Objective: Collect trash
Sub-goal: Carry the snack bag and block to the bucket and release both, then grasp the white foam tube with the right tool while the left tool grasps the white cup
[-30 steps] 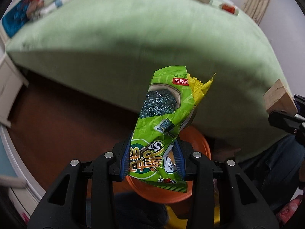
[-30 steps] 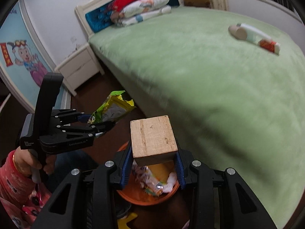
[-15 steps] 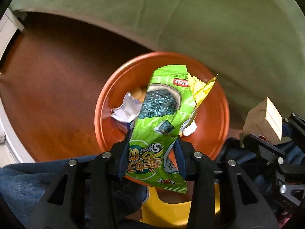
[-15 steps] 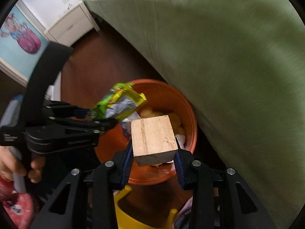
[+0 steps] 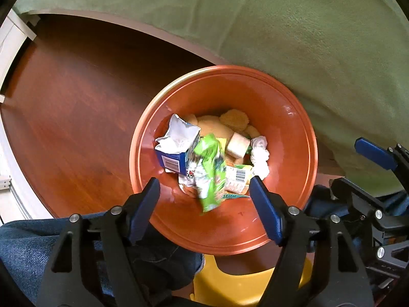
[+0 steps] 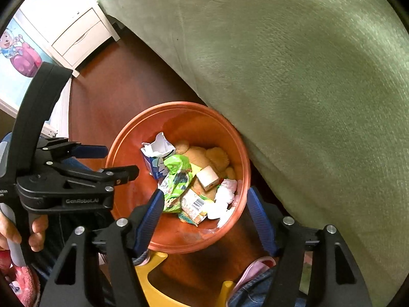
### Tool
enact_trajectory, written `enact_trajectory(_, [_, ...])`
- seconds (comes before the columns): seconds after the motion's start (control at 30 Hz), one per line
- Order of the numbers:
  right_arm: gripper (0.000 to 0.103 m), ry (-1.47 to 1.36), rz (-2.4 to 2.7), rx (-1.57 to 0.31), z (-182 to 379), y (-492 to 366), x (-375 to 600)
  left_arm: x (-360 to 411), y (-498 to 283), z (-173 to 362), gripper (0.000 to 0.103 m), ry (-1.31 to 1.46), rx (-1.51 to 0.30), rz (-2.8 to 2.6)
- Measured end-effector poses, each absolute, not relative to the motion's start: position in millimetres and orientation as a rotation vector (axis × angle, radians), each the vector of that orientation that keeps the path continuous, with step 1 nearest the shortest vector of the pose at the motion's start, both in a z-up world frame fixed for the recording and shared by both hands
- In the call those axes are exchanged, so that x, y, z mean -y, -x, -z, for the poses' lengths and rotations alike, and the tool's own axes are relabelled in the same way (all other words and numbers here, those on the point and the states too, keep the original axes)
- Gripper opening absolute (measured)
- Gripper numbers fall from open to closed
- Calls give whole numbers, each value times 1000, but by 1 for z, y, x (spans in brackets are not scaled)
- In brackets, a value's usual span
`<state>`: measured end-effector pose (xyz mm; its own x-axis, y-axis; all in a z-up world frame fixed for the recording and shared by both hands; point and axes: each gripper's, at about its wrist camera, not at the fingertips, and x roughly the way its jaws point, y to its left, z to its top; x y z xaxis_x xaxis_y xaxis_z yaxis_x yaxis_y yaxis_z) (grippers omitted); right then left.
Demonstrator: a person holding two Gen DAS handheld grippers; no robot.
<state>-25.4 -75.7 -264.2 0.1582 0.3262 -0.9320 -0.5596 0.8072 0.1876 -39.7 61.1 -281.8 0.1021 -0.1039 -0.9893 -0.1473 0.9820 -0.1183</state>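
An orange round trash bin [image 5: 301, 138] [image 6: 122, 143] stands on the wood floor against the bed. The green snack bag [image 5: 211, 176] [image 6: 176, 179] is inside it, blurred in the left wrist view. The wooden block [image 5: 239, 144] [image 6: 207, 177] lies in the bin beside it, among a torn blue-white carton [image 5: 176, 148], white tissue [image 5: 259, 154] and a barcode wrapper [image 6: 194, 204]. My left gripper [image 5: 204, 209] [image 6: 112, 162] is open and empty above the bin's near rim. My right gripper [image 6: 204, 217] is open and empty above the bin; one of its fingers [image 5: 373, 152] shows at right.
A bed with a green cover [image 5: 281, 25] [image 6: 306, 76] rises right behind the bin. A white nightstand [image 6: 76, 35] stands at the far left. A yellow stool [image 5: 245, 286] [image 6: 153, 281] and the person's jeans-clad legs [image 5: 30, 245] are below the grippers.
Both grippers have opened. The green snack bag and the wooden block have dropped from them into the orange bin. Both views now look more steeply down into the bin.
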Motion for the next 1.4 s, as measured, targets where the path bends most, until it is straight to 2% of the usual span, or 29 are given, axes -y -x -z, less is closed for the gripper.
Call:
enact_trajectory(0.3, [66, 219, -634, -1251, 264, 30, 77, -62, 40, 277, 71, 211, -1461, -27])
enact_trajectory(0.63, [66, 173, -628, -1189, 236, 25, 89, -60, 38, 247, 71, 178, -1380, -10])
enact_trajectory(0.87, [67, 120, -668, -1092, 184, 24, 104, -58, 34, 201, 71, 140, -1268, 3])
enact_trajectory(0.97, [71, 101, -688, -1008, 148, 25, 115, -55, 30, 171, 71, 128, -1196, 16])
enact_trajectory(1.0, [72, 98, -691, -983, 139, 25, 118, -55, 29, 161, 72, 124, -1171, 20])
enact_trajectory(1.03, [75, 92, -684, -940, 123, 22, 124, -53, 27, 148, 79, 116, -1135, 23])
enact_trajectory(1.07, [79, 86, -678, -918, 115, 20, 128, -52, 25, 138, 81, 109, -1108, 23])
enact_trajectory(1.23, [83, 56, -584, -773, 68, -12, 161, -44, 7, 93, 86, 54, -980, 27])
enact_trajectory(1.4, [84, 75, -446, -692, 46, -65, 187, -36, -20, 68, 88, 67, -915, 45])
